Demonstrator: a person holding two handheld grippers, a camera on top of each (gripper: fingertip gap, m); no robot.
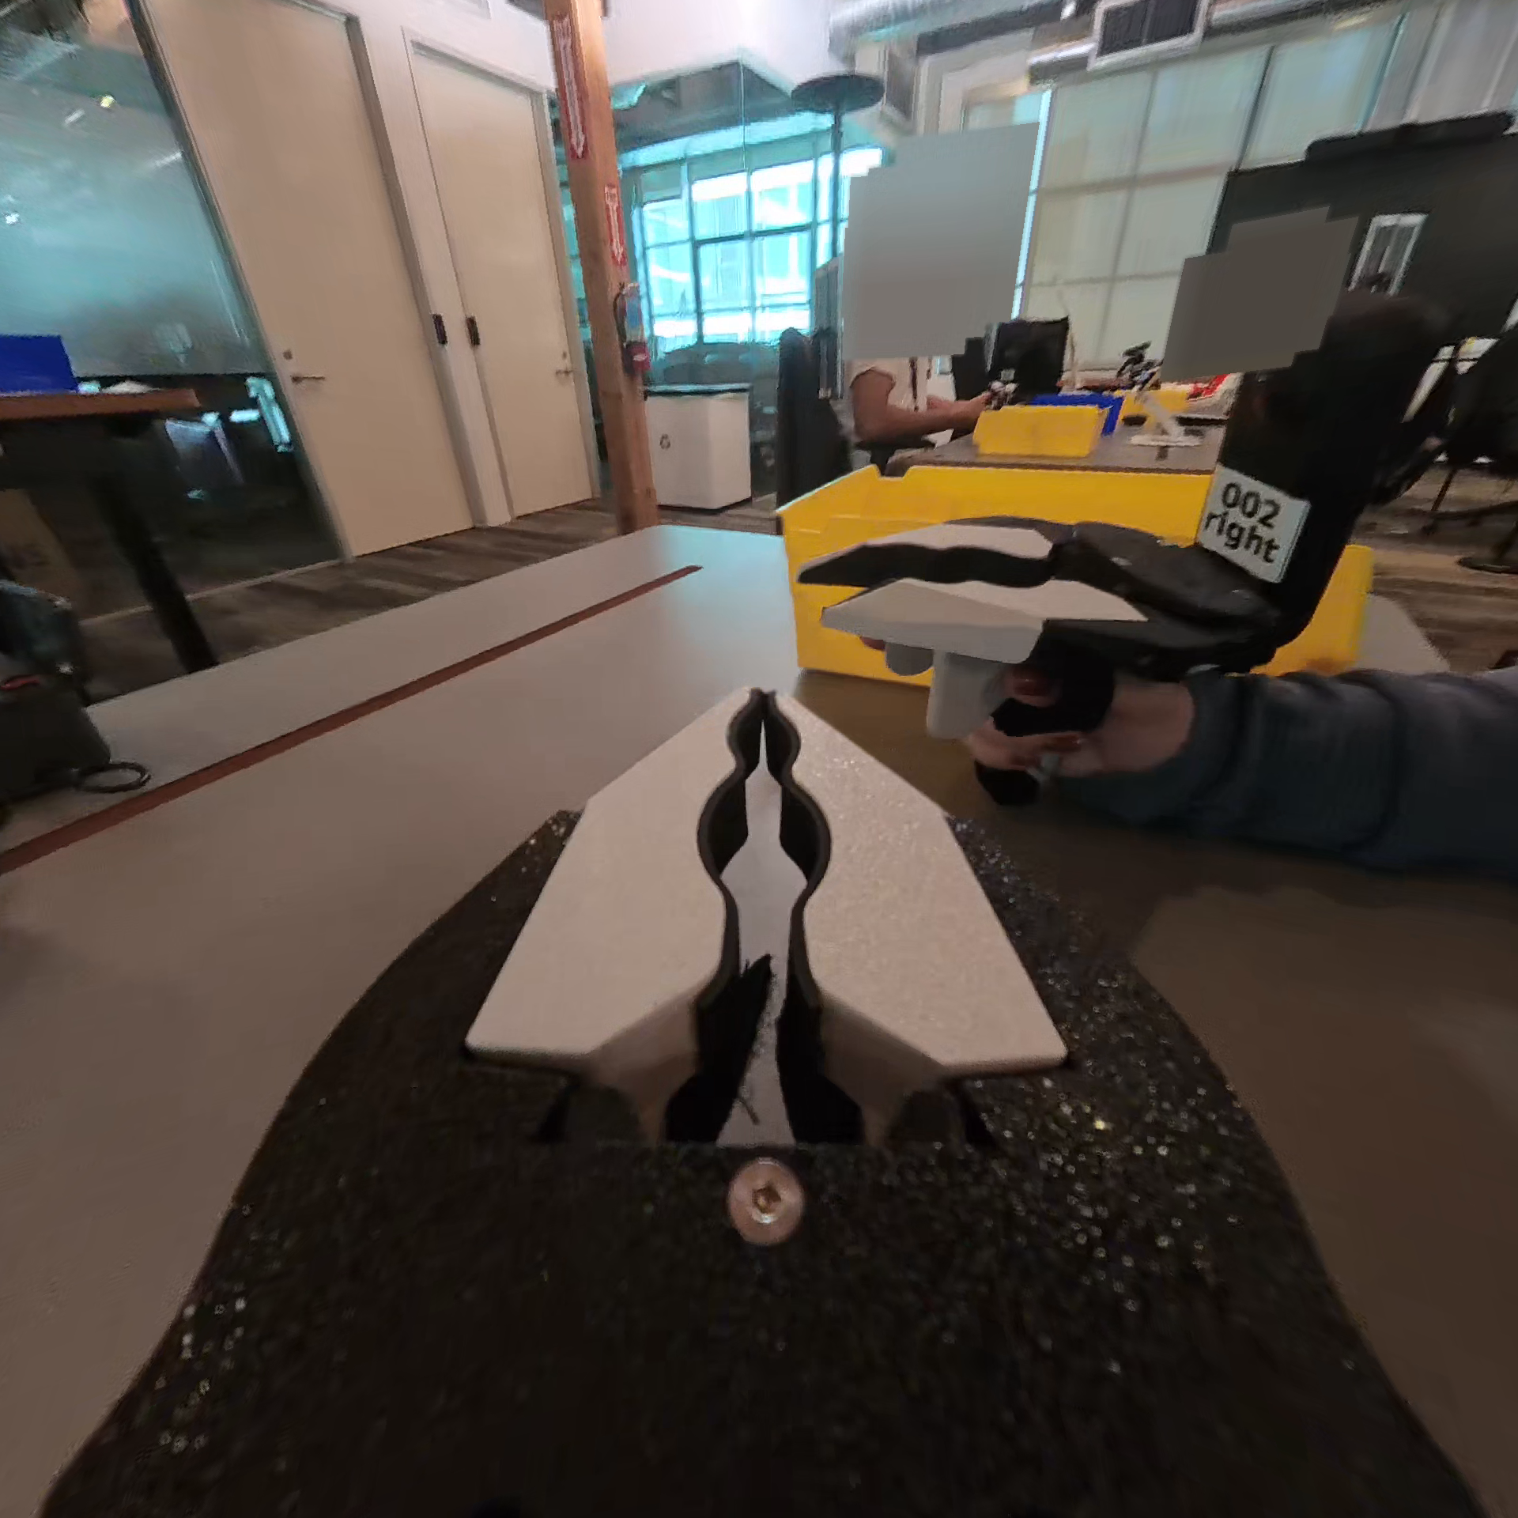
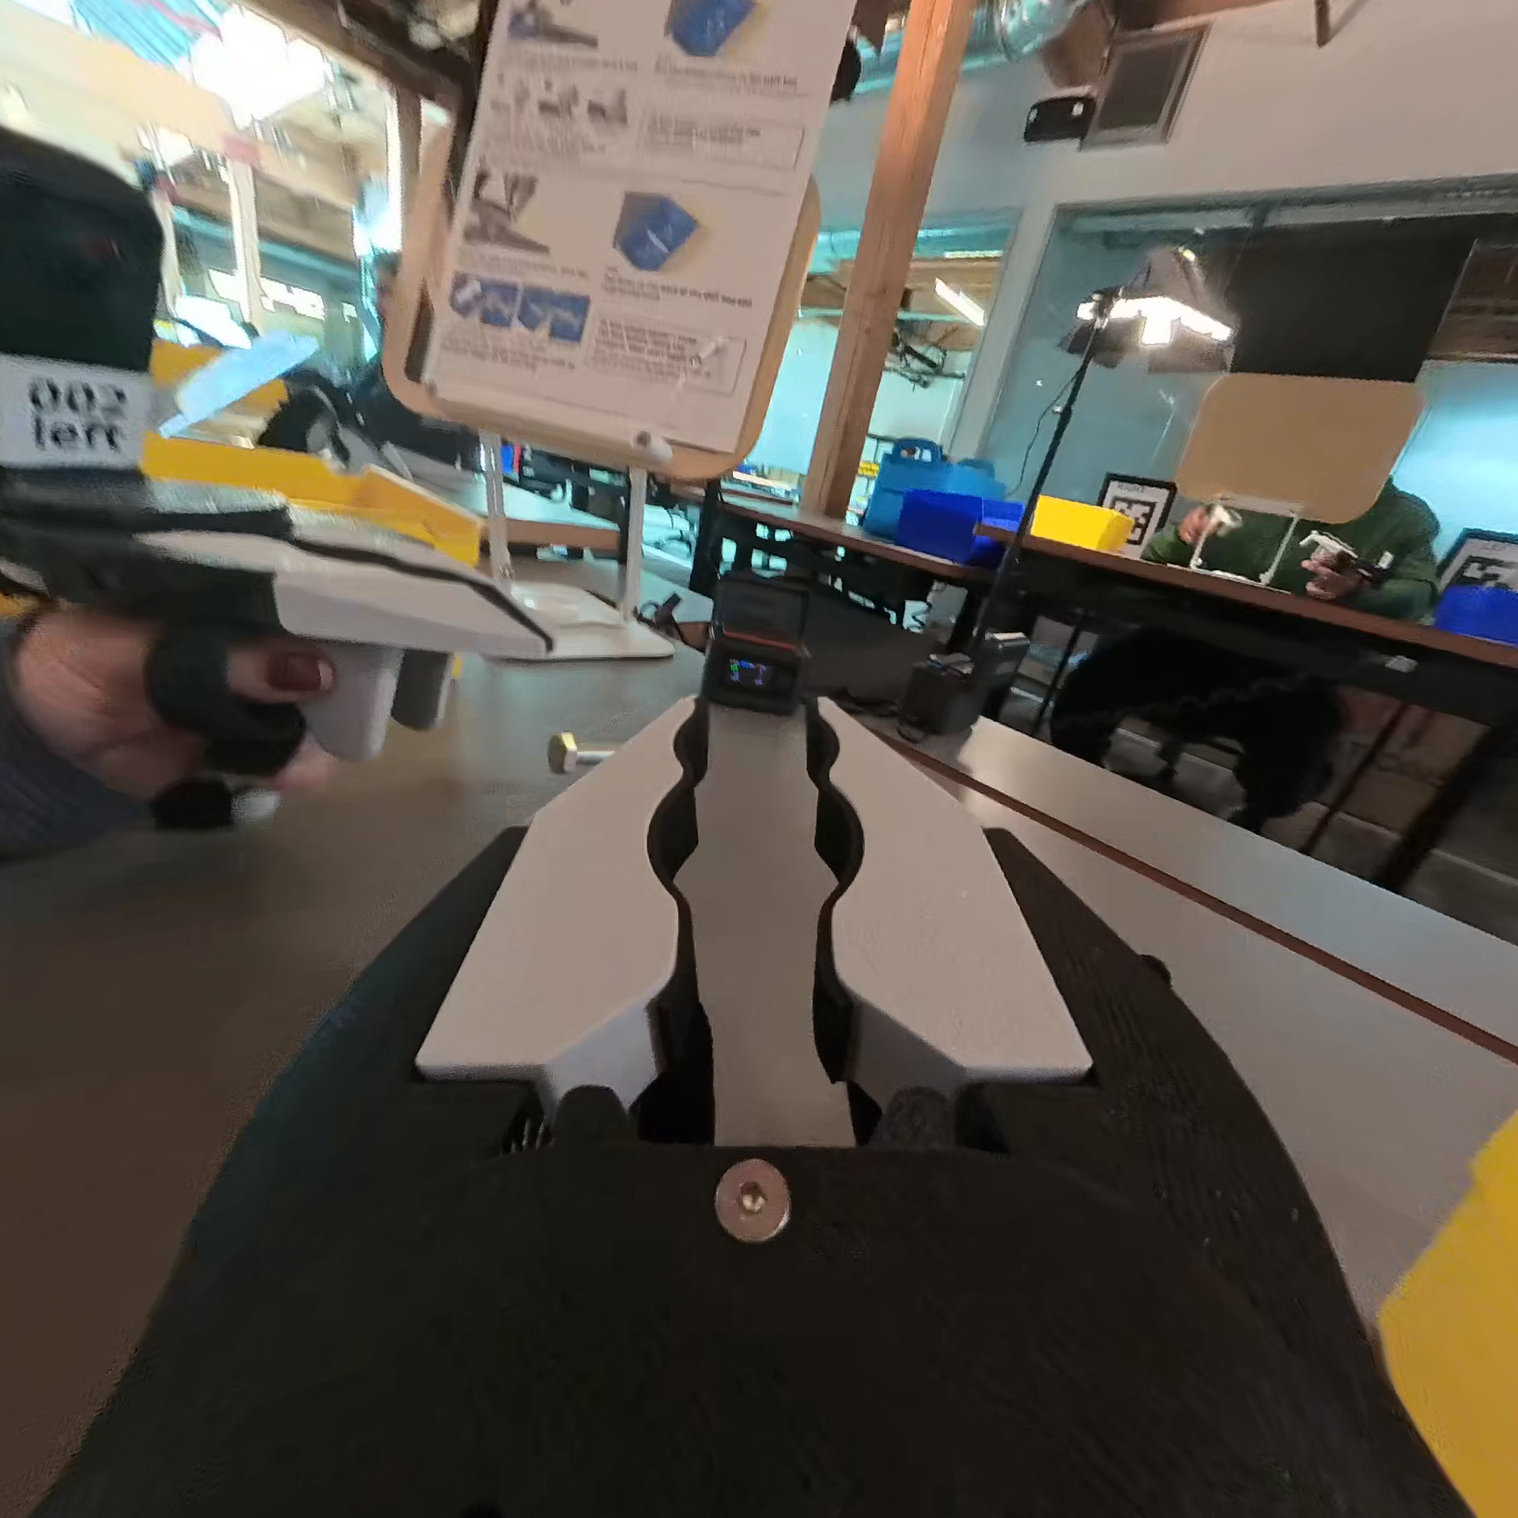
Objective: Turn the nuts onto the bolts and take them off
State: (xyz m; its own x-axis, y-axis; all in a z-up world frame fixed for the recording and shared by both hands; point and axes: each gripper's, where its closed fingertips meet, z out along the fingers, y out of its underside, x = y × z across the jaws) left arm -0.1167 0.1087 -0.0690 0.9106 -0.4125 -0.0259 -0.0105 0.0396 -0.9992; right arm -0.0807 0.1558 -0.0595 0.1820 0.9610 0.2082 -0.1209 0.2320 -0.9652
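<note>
Tabletop, grey-brown and matte, fills the lower part of both wrist views, with a thin reddish seam running away across it. In the left wrist view, white doors and a glass partition stand at far left, a wooden post rises near the middle, and a yellow bin sits on the table to the right.

The left gripper hovers low over the table; its white fingers meet at the tips, jaws together and holding nothing. Right of it, the right gripper is held by a hand in a dark sleeve, in front of the yellow bin.

In the right wrist view, the left gripper shows at far left, blurred, gripped by a hand. Just right of it a bolt lies flat on the table, near the right gripper's left fingertip but apart from it. Its long axis runs roughly left to right, hex head to the left and shank pointing right; the shank's far end is hidden behind the fingertip. Whether it carries a nut cannot be told.

The right gripper has its jaws apart, empty. Beyond its tips stands a small black device with a lit screen, and above hangs an instruction sheet on a stand. Farther right, another table carries blue and yellow bins, with a person in green seated.
</note>
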